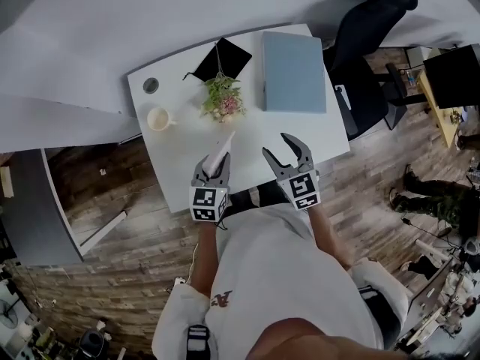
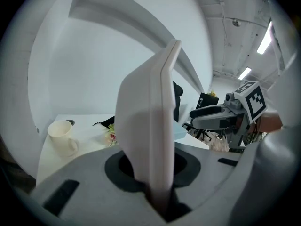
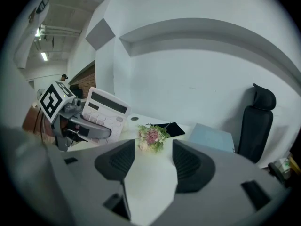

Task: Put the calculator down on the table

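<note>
- White plastic calculator (image 1: 220, 154) stands on edge in the left claw (image 1: 213, 162), which is narrowed down to a thin gap and pinches the calculator's lower end between its jaws
- The calculator sits on the near side of the flowers (image 1: 223, 100), its upper end tilted toward them; from the right gripper view its key face and display are turned toward the right claw
- It is raised in the claw over the table (image 1: 180, 167) and does not lie flat on it
- The right claw (image 1: 275, 145) is spread wide with nothing between its jaws; it hangs near and to the right of the flowers, just beside the left claw but apart from it
- A cream mug (image 1: 158, 118) stands to the left of the flowers
- A black pouch (image 1: 223, 58) lies just behind the flowers, touching them
- A blue folder (image 1: 293, 71) lies flat to the right of the flowers
- A black office chair (image 1: 367, 51) stands beyond the folder, well to the right of the flowers
</note>
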Available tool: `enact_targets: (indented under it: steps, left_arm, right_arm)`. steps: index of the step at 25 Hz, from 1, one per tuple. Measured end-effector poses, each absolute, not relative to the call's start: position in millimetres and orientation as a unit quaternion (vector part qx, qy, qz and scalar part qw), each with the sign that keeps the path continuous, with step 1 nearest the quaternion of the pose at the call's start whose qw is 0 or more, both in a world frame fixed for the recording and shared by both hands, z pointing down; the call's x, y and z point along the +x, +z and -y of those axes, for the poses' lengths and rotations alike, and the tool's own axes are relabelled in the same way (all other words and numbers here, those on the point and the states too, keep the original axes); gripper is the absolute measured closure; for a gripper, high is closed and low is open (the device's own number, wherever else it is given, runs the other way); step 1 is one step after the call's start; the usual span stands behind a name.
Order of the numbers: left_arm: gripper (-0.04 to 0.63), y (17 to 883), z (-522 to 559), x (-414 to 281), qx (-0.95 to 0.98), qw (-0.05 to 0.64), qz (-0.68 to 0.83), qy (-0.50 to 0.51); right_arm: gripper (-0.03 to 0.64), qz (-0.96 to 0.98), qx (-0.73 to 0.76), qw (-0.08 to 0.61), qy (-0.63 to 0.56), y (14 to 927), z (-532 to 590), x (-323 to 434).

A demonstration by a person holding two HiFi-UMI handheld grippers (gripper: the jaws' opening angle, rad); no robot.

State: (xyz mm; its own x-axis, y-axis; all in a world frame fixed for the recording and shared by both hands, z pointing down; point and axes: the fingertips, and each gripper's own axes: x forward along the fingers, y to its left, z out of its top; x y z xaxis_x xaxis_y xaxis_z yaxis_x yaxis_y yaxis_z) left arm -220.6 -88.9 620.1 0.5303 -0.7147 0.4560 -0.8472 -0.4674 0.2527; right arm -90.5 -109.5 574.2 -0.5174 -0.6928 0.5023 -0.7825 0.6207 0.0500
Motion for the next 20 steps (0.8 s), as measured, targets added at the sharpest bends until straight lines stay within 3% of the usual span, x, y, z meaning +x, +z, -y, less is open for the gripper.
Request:
enact_targets:
  steps: [20]
  left_arm:
    - [0.52,676.2,80.6,-198.4,0.831,0.294,0.436,0.179]
  right_arm:
    - [0.364,0.865,0.389,0.29,0.126,634.6,104.5,-92.5]
